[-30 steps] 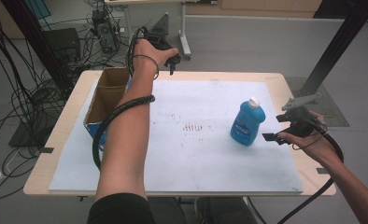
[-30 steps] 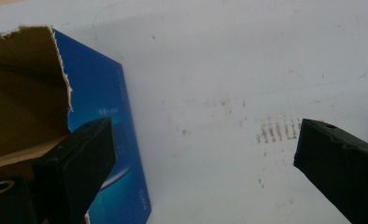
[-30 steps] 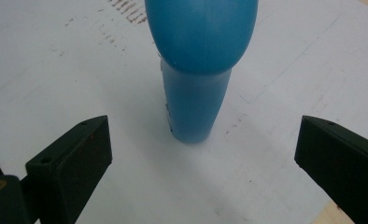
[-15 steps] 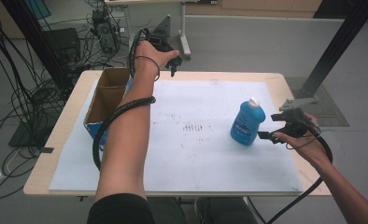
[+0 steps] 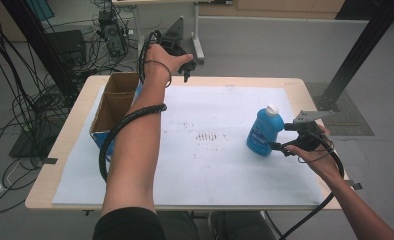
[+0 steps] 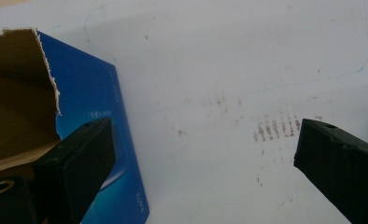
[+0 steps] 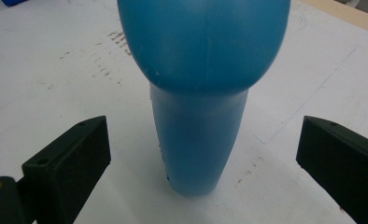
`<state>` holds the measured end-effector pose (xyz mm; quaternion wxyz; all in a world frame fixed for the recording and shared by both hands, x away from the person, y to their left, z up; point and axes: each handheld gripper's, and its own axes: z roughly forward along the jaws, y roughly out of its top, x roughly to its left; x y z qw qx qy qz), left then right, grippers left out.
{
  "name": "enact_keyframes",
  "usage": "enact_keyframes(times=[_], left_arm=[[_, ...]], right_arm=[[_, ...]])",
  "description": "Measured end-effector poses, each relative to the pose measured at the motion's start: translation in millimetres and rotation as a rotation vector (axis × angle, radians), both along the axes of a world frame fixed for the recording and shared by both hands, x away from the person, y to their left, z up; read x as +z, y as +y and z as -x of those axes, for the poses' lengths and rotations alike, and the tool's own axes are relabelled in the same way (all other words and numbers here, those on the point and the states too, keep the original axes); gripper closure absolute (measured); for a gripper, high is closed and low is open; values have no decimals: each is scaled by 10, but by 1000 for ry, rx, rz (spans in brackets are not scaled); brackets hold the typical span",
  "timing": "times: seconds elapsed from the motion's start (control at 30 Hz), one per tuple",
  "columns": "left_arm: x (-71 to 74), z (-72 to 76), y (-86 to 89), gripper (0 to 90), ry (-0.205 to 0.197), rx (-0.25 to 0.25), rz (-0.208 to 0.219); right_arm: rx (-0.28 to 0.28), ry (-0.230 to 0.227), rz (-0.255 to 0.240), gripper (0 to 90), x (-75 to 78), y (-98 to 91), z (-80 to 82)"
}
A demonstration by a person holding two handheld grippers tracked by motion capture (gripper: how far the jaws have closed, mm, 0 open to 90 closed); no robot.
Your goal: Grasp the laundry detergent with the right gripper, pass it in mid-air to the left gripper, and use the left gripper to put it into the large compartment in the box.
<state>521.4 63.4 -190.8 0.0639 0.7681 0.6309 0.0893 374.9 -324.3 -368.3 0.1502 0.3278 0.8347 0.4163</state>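
The blue bottle (image 5: 264, 134) is standing upright near the bench's (image 5: 225, 80) right edge. The right gripper (image 5: 281, 137) is sitting just beside it, jaws spread wide and flanking its lower body without touching. The left gripper (image 5: 186, 70) is hovering over the far edge, jaws released, beside the cardboard box (image 5: 112, 102).
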Motion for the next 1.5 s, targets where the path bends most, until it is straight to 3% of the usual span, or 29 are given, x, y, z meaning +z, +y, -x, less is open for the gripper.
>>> enact_keyframes(times=[0.73, 1.5], left_arm=[[-21, -12, -51, 58, 1, -15, 0], [-34, -13, -99, 57, 5, -25, -3]], right_arm=[[8, -65, -76, 23, -197, 135, -76], [11, -92, -136, 16, -310, 175, -153]])
